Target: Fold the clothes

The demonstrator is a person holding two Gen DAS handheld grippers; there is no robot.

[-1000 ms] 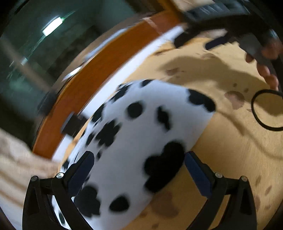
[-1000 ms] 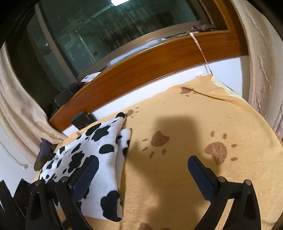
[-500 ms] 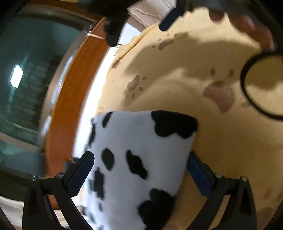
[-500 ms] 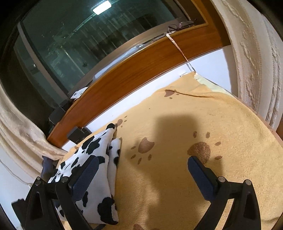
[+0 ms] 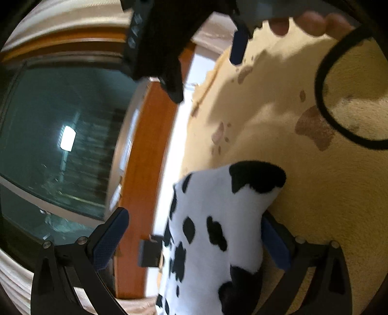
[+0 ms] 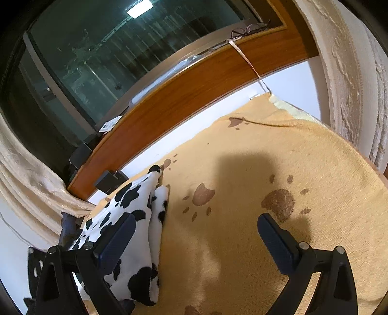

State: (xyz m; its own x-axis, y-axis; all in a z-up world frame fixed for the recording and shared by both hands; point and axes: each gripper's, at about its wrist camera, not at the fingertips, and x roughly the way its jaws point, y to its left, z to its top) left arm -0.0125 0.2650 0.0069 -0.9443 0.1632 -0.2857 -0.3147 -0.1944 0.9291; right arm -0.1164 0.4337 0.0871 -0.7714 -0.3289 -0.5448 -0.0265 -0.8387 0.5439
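The folded cow-print garment (image 5: 218, 232), white with black patches, lies on a yellow paw-print blanket (image 5: 315, 206). My left gripper (image 5: 194, 215) is open and tilted, with the garment's end between its fingers; the cloth hides part of the right finger (image 5: 276, 247). My right gripper (image 5: 169, 36) shows at the top of the left wrist view, held by a hand (image 5: 312, 21). In the right wrist view the garment (image 6: 135, 218) lies at the left, partly behind the left finger. My right gripper (image 6: 197, 218) hangs open above the bare blanket (image 6: 254, 157), gripping nothing.
A wooden window ledge (image 6: 194, 89) and dark window (image 6: 109, 53) run behind the blanket. Cream curtains (image 6: 359, 84) hang at both sides. A pair of glasses (image 6: 249, 29) rests on the ledge, and a black cable loop (image 5: 322, 97) hangs over the blanket.
The left wrist view has rolled and swung toward the window, so the garment now sits lower between the fingers. The right gripper has drawn back a little. The garment stays folded in place.
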